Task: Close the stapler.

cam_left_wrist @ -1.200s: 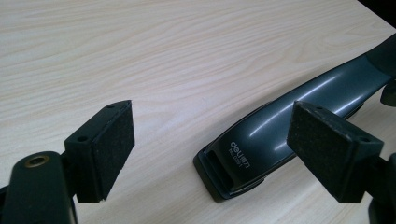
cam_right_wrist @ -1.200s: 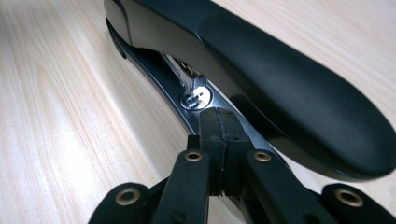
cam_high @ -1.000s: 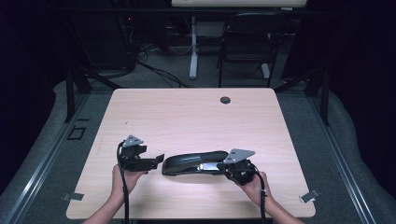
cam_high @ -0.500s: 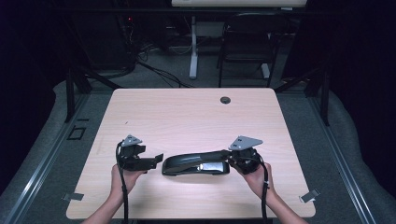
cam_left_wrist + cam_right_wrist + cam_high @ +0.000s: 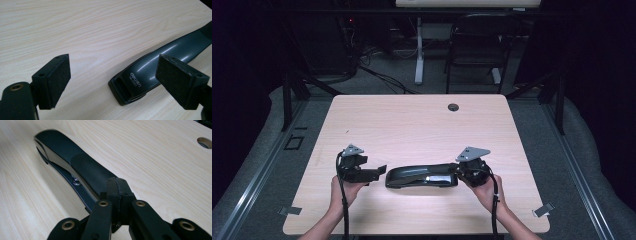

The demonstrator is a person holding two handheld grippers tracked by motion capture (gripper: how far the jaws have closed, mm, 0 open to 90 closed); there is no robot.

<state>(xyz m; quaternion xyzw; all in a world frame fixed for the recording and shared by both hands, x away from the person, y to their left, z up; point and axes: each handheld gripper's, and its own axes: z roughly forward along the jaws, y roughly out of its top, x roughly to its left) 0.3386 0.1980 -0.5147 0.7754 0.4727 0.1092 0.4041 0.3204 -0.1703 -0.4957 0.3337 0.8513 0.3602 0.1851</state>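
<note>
Stapler: the long black stapler lies flat on your table, in the near half, roughly midway between your two hands, its length running left to right. In the left gripper view its glossy end carries small white lettering.

Left gripper: your left gripper sits just left of the stapler's left end, pointing right towards it. Its jaws stand wide apart, and in the left gripper view the two black pads have nothing between them. The stapler's end lies just ahead, nearer the right-hand pad, and is not touched by either one.

Right gripper: your right gripper is at the stapler's right end, pointing left. In the right gripper view its jaws are pressed together, pad against pad, with nothing between them. The closed tips sit right at the stapler's near end, above or against its top; you cannot tell from these views whether they actually touch.

Hands: your left hand and right hand each grip their tool from the near edge of the table.

Table: light wood, with a round cable hole near its far edge, well apart from the stapler.
</note>
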